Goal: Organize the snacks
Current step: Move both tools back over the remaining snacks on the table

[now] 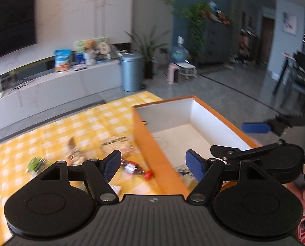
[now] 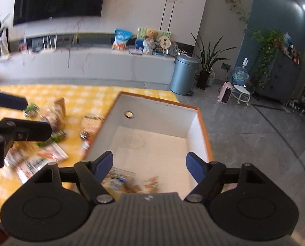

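My left hand-held gripper (image 1: 153, 165) is wide open and holds nothing; it hangs over the near left wall of the orange-edged rectangular box with white inside (image 1: 203, 110), which stands on the counter covered with a yellow and white checked cloth (image 1: 70, 123). My right hand-held gripper (image 2: 149, 164) is also wide open and empty, and it is above the near part of the same box (image 2: 193, 123). Inside the box, at its near end, lie two blurred plastic snack packets, one with blue and yellow print (image 2: 119, 179) and one with orange-brown content (image 2: 150, 184). The other snacks lie on the cloth to the left of the box: a clear packet with brown pieces (image 1: 74, 153), a pale packet with dark print (image 1: 117, 143), a small dark packet with a red end (image 1: 138, 169) and a green packet (image 1: 34, 164). In the right wrist view a larger white and orange packet (image 2: 42, 160) lies nearer to me. The pictures are blurred, so I cannot read any label.
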{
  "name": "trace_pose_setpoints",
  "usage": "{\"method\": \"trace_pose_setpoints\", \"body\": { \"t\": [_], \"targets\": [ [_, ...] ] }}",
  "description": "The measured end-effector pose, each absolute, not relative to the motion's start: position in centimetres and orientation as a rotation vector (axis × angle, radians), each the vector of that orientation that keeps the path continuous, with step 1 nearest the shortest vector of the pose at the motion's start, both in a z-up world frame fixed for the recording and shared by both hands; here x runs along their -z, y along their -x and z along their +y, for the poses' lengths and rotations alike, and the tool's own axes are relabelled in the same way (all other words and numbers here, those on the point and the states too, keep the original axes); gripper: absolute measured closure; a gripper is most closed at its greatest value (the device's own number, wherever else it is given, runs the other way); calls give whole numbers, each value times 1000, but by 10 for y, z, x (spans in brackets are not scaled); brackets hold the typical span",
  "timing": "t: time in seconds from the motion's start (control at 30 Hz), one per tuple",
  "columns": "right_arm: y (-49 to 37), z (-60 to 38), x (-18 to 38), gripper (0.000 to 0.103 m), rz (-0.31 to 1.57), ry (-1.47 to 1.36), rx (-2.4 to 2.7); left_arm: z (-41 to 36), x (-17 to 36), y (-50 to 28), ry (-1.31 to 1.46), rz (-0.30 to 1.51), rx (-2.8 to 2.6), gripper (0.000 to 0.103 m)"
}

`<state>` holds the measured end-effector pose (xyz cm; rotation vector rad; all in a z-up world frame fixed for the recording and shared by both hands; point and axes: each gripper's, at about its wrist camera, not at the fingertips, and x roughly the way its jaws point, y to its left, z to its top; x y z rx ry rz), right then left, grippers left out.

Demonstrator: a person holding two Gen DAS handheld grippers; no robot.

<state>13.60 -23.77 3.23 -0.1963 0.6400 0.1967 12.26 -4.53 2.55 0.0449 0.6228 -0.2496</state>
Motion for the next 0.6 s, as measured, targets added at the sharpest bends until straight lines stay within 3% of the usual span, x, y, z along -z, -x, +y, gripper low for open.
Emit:
{"method": "trace_pose_setpoints", "body": {
  "t": [0.37, 0.6],
  "targets": [
    [-91, -182, -20, 22, 494, 81, -243, 15, -2, -88, 121, 562, 70, 18],
    [-82, -158, -8, 22, 503, 24, -307, 43, 21, -75, 192, 601, 37, 18]
  ]
}}
